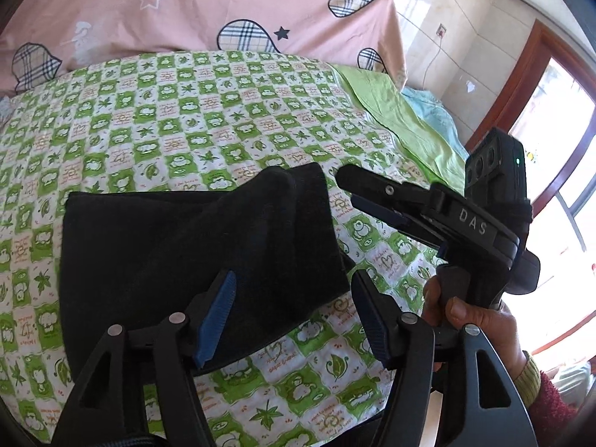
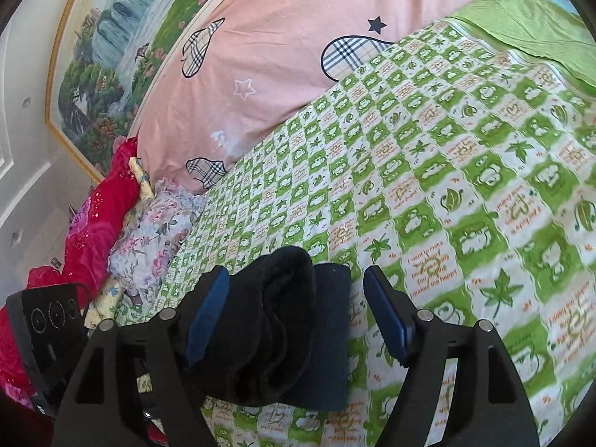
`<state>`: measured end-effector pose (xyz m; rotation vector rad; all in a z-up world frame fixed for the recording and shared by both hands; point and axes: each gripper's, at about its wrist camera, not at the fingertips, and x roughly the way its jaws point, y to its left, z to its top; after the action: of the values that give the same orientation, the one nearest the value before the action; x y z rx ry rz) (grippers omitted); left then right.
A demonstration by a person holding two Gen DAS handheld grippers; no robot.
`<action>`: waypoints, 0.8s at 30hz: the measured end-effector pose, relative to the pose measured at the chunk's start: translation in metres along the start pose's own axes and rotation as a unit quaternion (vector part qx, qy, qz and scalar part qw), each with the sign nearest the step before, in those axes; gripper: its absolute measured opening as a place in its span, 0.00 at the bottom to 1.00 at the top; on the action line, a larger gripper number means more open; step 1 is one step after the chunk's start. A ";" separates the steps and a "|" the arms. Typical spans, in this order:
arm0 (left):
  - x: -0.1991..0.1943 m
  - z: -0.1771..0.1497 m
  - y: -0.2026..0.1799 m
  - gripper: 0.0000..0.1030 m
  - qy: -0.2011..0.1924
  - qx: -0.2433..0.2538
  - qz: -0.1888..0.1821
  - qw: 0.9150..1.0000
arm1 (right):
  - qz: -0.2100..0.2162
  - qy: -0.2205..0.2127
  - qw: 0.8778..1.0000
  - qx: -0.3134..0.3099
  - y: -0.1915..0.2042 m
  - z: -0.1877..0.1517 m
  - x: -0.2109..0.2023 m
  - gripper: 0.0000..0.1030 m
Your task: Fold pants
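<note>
- Your left gripper (image 1: pixel 294 320) has its jaws spread wide. The blue pads (image 1: pixel 218 318) face each other with an open gap between them and hold nothing.
- The pants (image 1: pixel 193 257) lie folded into a compact black bundle on the bed sheet (image 1: pixel 208 119), which is green-and-white checked. In the left wrist view the bundle fills the near left area, and its near right corner sits between the jaws of your left gripper.
- The left blue pad overlaps the black fabric in that view. You cannot tell from it whether the pad touches the cloth or hovers above it.
- Your right gripper (image 2: pixel 298 316) also has its jaws wide apart, with nothing clamped. In the right wrist view the thick rolled end of the pants (image 2: pixel 275 327) lies between the jaws, close against the left pad (image 2: pixel 206 316) and apart from the right one.
- In the left wrist view, your right gripper (image 1: pixel 348 186) appears from the side, just right of the far right corner of the bundle, its tips near the fabric edge. Your right hand (image 1: pixel 469 320) grips its handle.
- A pink quilt (image 1: pixel 193 7) with plaid hearts lies at the far side of the bed.
- A plain green cloth (image 1: pixel 395 111) lies at the far right edge of the bed sheet.
- Red and floral fabrics (image 2: pixel 111 223) are piled at the left edge of the bed in the right wrist view.
</note>
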<state>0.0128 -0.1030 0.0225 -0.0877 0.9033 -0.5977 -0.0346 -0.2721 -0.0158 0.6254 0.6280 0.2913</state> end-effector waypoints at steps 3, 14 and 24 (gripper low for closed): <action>-0.011 -0.001 0.008 0.65 -0.009 -0.011 0.011 1.000 | -0.012 0.000 1.000 -0.002 0.005 -0.004 -0.003 0.73; -0.038 -0.006 0.059 0.70 -0.028 -0.066 0.067 0.995 | -0.083 -0.003 0.995 -0.051 0.044 -0.010 -0.006 0.80; -0.048 -0.001 0.108 0.72 -0.033 -0.112 0.101 0.988 | -0.133 0.005 0.987 -0.095 0.069 -0.020 0.000 0.83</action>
<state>0.0388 0.0126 0.0218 -0.2134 0.9006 -0.3015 -0.0517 -0.2089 0.0146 0.3524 0.6754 0.1026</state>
